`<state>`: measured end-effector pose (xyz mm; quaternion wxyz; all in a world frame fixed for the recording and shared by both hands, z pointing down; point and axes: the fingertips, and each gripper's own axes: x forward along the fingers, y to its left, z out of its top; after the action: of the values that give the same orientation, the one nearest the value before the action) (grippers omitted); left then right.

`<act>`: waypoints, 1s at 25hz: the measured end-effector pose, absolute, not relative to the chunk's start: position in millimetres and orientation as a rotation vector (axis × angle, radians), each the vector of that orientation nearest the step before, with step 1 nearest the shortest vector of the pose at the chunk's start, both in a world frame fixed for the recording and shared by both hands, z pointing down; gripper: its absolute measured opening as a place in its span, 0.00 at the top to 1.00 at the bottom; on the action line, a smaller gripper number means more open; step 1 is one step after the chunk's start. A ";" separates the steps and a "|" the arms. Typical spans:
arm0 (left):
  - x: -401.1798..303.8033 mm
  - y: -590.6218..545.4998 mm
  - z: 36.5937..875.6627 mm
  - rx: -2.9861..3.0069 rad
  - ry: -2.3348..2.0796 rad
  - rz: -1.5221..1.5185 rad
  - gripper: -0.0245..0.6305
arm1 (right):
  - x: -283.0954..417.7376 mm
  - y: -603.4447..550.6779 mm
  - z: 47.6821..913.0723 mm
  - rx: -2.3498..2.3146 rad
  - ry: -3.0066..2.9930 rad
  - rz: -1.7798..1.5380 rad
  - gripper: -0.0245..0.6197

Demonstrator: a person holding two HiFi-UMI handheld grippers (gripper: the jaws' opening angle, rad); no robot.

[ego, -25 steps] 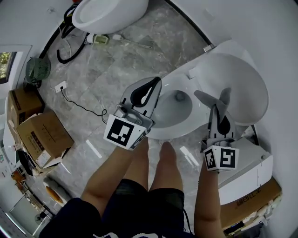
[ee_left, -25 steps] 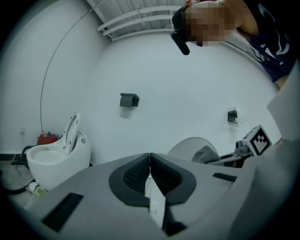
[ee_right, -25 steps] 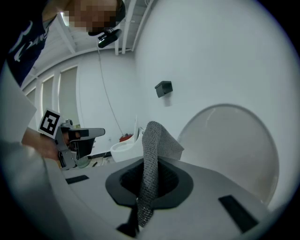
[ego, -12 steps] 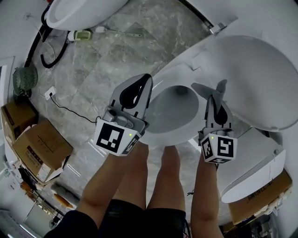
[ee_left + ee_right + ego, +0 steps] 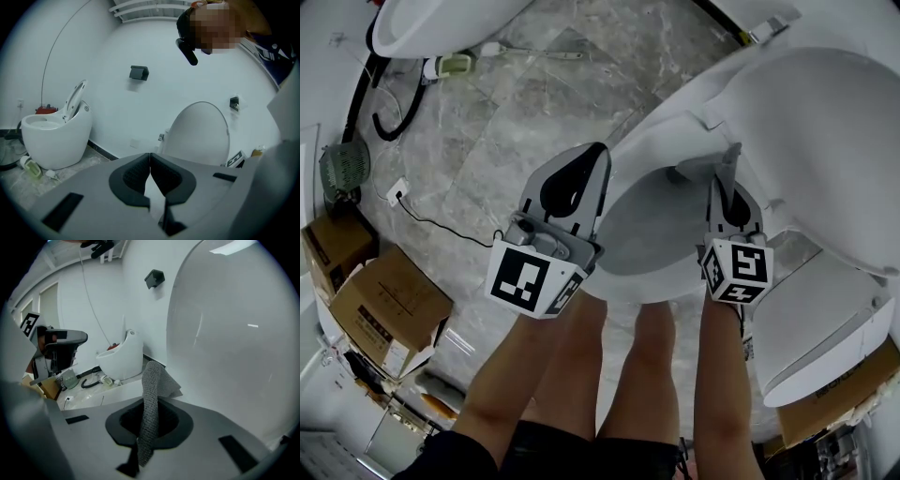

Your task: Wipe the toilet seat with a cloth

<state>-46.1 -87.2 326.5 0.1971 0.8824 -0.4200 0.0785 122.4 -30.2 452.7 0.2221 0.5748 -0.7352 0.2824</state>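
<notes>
1. Head view:
   - The left gripper [image 5: 598, 155] hangs over the left side of the toilet seat [image 5: 628, 283].
   - The right gripper [image 5: 729, 159] is over the right rear of the seat, close to the raised lid [image 5: 825, 122].
   - The grey cloth [image 5: 694, 172] sticks out of the right gripper's tips, toward the back of the bowl opening.
   - The seat ring runs long-wise from the person's legs toward the lid, so the cloth sits at the far end of that axis.
   - I can't tell whether the cloth is touching the seat.

2. Left gripper view:
   - The left gripper [image 5: 150, 157] has its jaws pressed together with nothing between them.
   - It points at the upright lid [image 5: 197, 133] and is doing no work.

3. Right gripper view:
   - The right gripper [image 5: 150, 404] is clamped on the cloth [image 5: 152, 380].
   - A narrow band of cloth runs up through the jaws, then flops forward and to the right at the top.
   - The lid [image 5: 234, 333] fills the right of the view, very near.
   - The free end of the cloth leans toward the lid.

4. Judgement:
   - The right hand is the only one carrying the cloth and is the nearer one to the seat's rear.
   - The wiping surface lies below and ahead of its tips.
   - The next move probably needs the tips dropped so the loose end lies flat on the ring, then a drag along the ring toward the legs.
   - The risk is that the cloth wipes the lid instead of the seat.
</notes>
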 end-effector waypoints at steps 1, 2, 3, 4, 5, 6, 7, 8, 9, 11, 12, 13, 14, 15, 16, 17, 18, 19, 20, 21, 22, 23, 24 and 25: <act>-46.1 -86.7 328.8 2.470 -1.169 0.222 0.93 | 121.6 -30.2 458.7 1.584 -2.020 0.791 0.92; -46.3 -86.3 330.1 2.470 -1.164 0.224 0.93 | 120.8 -30.0 464.1 1.583 -2.009 0.801 0.92; -46.6 -86.1 331.0 2.470 -1.160 0.226 0.93 | 120.6 -30.1 468.8 1.588 -1.998 0.810 0.92; -46.9 -86.2 331.9 2.471 -1.156 0.227 0.93 | 121.2 -30.6 472.8 1.600 -1.986 0.819 0.92; -47.2 -86.6 332.8 2.472 -1.154 0.229 0.93 | 122.2 -31.4 476.3 1.616 -1.974 0.827 0.92; -47.5 -87.1 333.6 2.473 -1.151 0.231 0.93 | 123.2 -32.7 479.2 1.633 -1.963 0.834 0.92; -48.0 -87.9 334.1 2.474 -1.150 0.233 0.93 | 124.2 -34.6 481.5 1.651 -1.953 0.840 0.92; -48.6 -88.8 334.3 2.474 -1.148 0.235 0.93 | 125.1 -37.1 483.3 1.671 -1.945 0.847 0.92; -49.2 -89.7 334.3 2.475 -1.147 0.238 0.93 | 126.0 -39.9 485.2 1.691 -1.937 0.857 0.92; -50.2 -91.3 333.2 2.477 -1.146 0.242 0.93 | 128.3 -46.0 489.4 1.731 -1.920 0.883 0.92; -50.6 -91.7 332.4 2.477 -1.145 0.242 0.93 | 129.1 -49.2 491.0 1.746 -1.915 0.891 0.92; -51.1 -92.0 331.7 2.478 -1.144 0.243 0.93 | 128.7 -52.5 491.6 1.754 -1.915 0.890 0.92; -52.0 -92.1 331.2 2.479 -1.141 0.244 0.93 | 126.4 -55.7 491.4 1.752 -1.921 0.881 0.92; -53.1 -92.1 331.0 2.481 -1.139 0.246 0.93 | 122.4 -58.8 490.8 1.741 -1.932 0.866 0.92; -54.4 -92.1 330.8 2.482 -1.138 0.248 0.93 | 117.0 -61.4 490.4 1.724 -1.946 0.851 0.92; -55.7 -92.2 330.8 2.483 -1.139 0.251 0.93 | 111.1 -63.5 490.5 1.704 -1.961 0.840 0.92; -57.0 -92.2 330.9 2.482 -1.141 0.253 0.93 | 105.0 -65.1 490.9 1.685 -1.977 0.833 0.92; -58.1 -92.2 331.2 2.480 -1.144 0.253 0.93 | 98.8 -66.5 491.6 1.665 -1.993 0.829 0.92; -59.1 -92.4 331.6 2.478 -1.146 0.252 0.93 | 92.3 -67.9 492.4 1.644 -2.011 0.827 0.92; -60.0 -92.6 332.3 2.476 -1.148 0.251 0.93 | 84.9 -69.4 493.2 1.622 -2.031 0.830 0.92; -60.9 -92.8 333.1 2.474 -1.148 0.251 0.93 | 76.4 -71.1 493.7 1.600 -2.055 0.840 0.92; -61.9 -93.1 333.9 2.473 -1.148 0.251 0.93 | 66.5 -72.6 493.9 1.576 -2.083 0.855 0.92; -62.8 -93.2 334.6 2.472 -1.149 0.252 0.93 | 55.3 -73.5 493.8 1.548 -2.113 0.871 0.92; -63.8 -93.2 335.1 2.471 -1.151 0.253 0.93 | 43.4 -73.8 493.3 1.516 -2.143 0.881 0.92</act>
<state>-63.8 -93.2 335.1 0.2008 0.8843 -0.4118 0.0905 43.4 -73.8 493.3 0.1854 0.5380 -0.7605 0.3128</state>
